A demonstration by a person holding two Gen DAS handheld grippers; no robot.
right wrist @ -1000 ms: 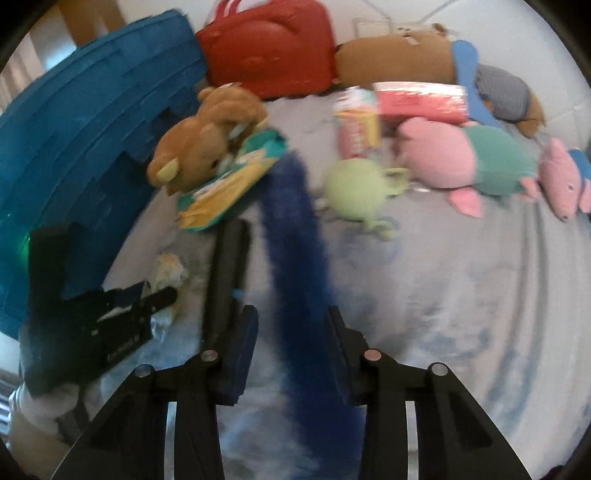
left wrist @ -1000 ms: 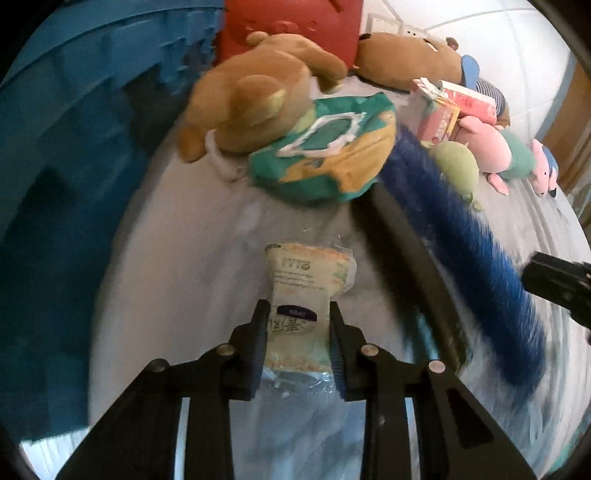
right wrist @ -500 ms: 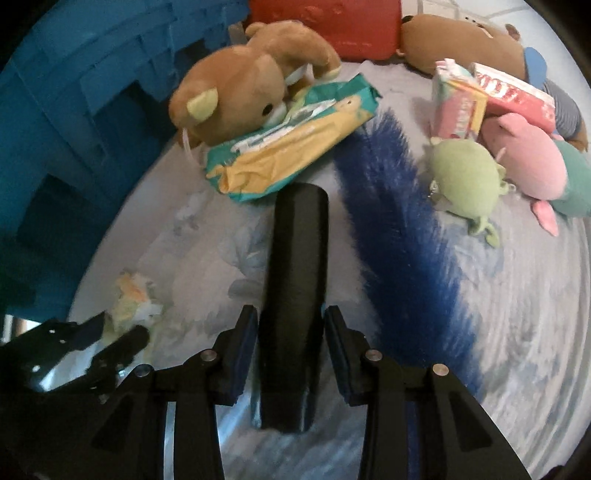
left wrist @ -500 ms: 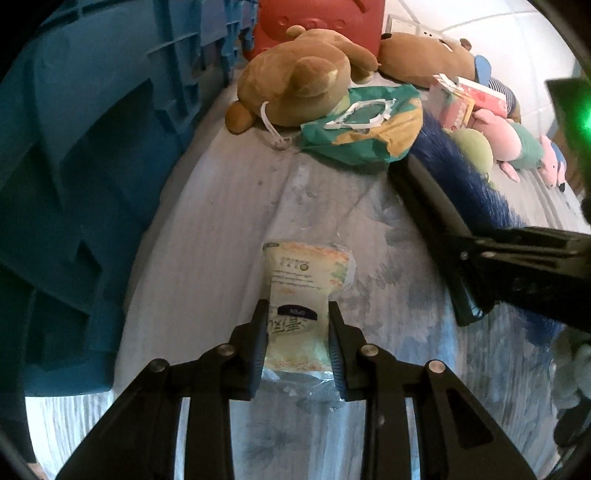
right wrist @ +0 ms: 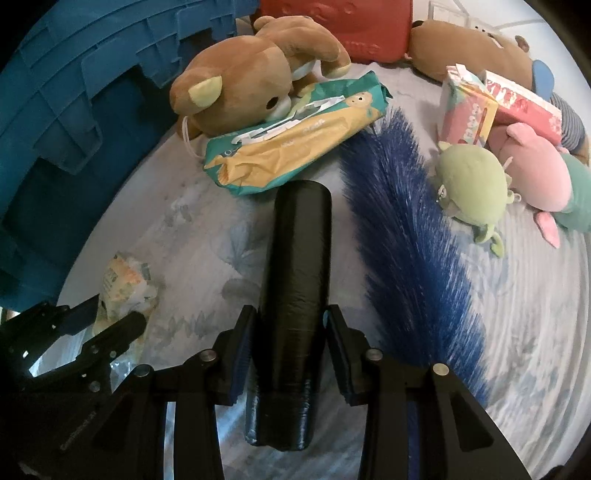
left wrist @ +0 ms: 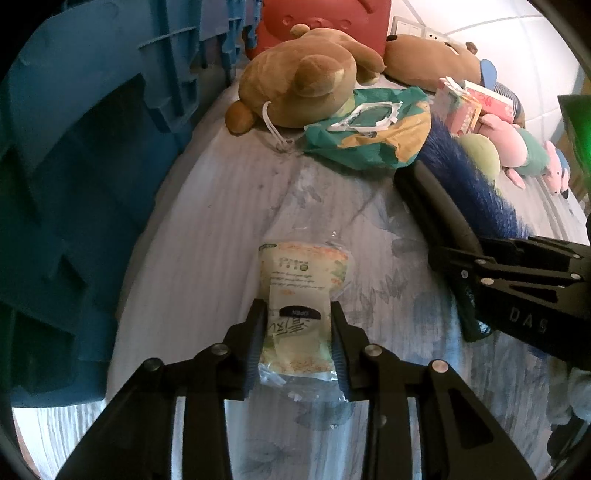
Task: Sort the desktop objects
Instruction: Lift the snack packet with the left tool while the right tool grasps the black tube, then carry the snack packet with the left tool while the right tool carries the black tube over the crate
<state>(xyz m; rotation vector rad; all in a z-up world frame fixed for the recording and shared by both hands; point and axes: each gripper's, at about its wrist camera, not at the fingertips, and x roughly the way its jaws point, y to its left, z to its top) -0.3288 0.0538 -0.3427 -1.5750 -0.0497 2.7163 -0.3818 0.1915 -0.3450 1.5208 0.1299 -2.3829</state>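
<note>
My left gripper [left wrist: 297, 317] is shut on a small pale snack packet [left wrist: 301, 284] with a clear wrapper, held just over the flowered sheet. The same packet [right wrist: 123, 284] and the left gripper [right wrist: 107, 317] show at the lower left of the right wrist view. My right gripper [right wrist: 290, 325] is shut on a black roll [right wrist: 295, 280] that points away from me. In the left wrist view that black roll [left wrist: 439, 210] and the right gripper [left wrist: 454, 266] sit at the right. A blue feathery duster [right wrist: 406, 236] lies beside the roll.
A large blue crate [left wrist: 81, 177] fills the left side. Ahead lie a brown plush bear [right wrist: 243, 85], a green and yellow wipes pack [right wrist: 295, 129], a red bag [right wrist: 354, 26], tissue packs [right wrist: 476, 107] and green [right wrist: 471, 184] and pink [right wrist: 532, 166] plush toys.
The right gripper left the blue duster, moved left and shut on the black roll. The left gripper kept hold of the snack packet, and its view swung left toward the crate.
</note>
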